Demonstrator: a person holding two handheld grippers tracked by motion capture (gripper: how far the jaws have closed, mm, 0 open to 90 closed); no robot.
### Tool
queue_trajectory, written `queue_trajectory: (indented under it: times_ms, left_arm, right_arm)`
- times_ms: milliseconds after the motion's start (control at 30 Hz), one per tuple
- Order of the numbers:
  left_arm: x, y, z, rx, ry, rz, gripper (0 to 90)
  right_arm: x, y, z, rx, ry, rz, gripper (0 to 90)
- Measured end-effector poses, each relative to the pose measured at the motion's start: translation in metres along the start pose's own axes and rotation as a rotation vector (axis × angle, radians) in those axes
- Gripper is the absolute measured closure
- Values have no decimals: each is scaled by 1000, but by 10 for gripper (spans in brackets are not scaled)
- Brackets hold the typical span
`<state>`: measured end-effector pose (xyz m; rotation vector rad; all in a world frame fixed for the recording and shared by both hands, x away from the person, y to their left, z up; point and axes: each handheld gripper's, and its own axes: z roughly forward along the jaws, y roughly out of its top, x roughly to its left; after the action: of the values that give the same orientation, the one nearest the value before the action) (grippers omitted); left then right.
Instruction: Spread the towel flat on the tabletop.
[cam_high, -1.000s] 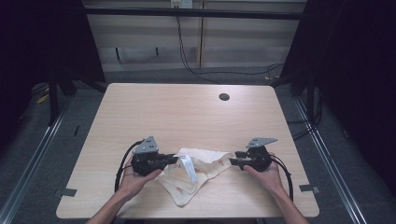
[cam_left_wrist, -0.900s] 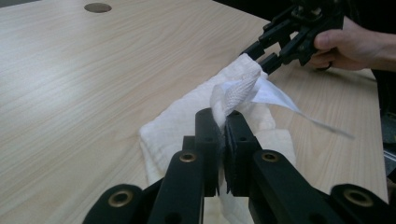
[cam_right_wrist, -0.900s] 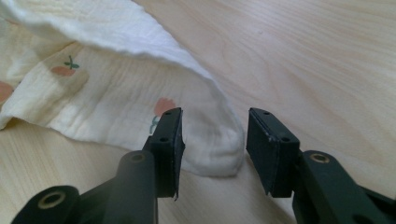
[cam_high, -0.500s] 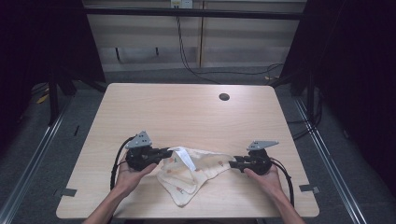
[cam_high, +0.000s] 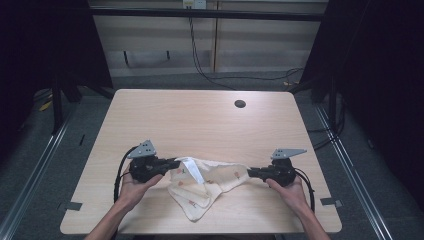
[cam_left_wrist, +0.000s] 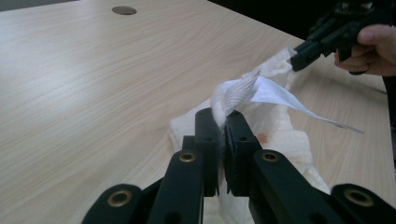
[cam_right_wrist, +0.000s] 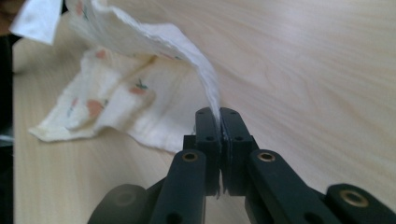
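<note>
1. The cream-coloured cloth with small orange printed motifs (cam_high: 210, 182) lies at the near middle of the pale wooden table (cam_high: 200, 125), strung between the two tongs, with a loose folded part drooping toward the near edge.

2. The left gripper (cam_high: 172, 163) is clamped shut on the cloth's left corner, beside a white sewn-in label (cam_high: 192, 169). In the left gripper view the black jaws (cam_left_wrist: 223, 122) are pressed together with a bunched white hem standing up out of them, and the label sticks out to the right. It had this same hold in both earlier high views.

3. The right gripper (cam_high: 250, 173) has just been closing. A second ago its jaws stood apart at the cloth's right end; now they are shut on that edge. The right gripper view shows the pads (cam_right_wrist: 219, 122) meeting with a thin fold of cloth pinched between them, rising up and curling away to the left.

4. Compared with a second ago, the left hand (cam_high: 132, 187) sits slightly further left, and the cloth's upper edge runs straighter and tauter between the two grips. The lower fold lies much as before.

5. The right hand (cam_high: 290, 192) has barely shifted at the table's near right.

6. The round dark hole (cam_high: 240, 104) in the far part of the table is unchanged.
</note>
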<state>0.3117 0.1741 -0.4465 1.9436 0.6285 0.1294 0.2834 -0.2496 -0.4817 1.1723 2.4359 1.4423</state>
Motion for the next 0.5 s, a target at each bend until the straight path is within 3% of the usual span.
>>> queue_trajectory:
  times_ms: [67,267,500]
  left_arm:
    - [-1,2,-2,-8,-4,1,856]
    - [2,7,-12,-42,1,-2,857]
    - [3,9,-17,-55,28,-2,859]
  right_arm:
    - [3,9,-4,-22,31,2,876]
    - [10,27,-13,-40,45,-32,876]
    - [10,48,-23,-46,33,-63,875]
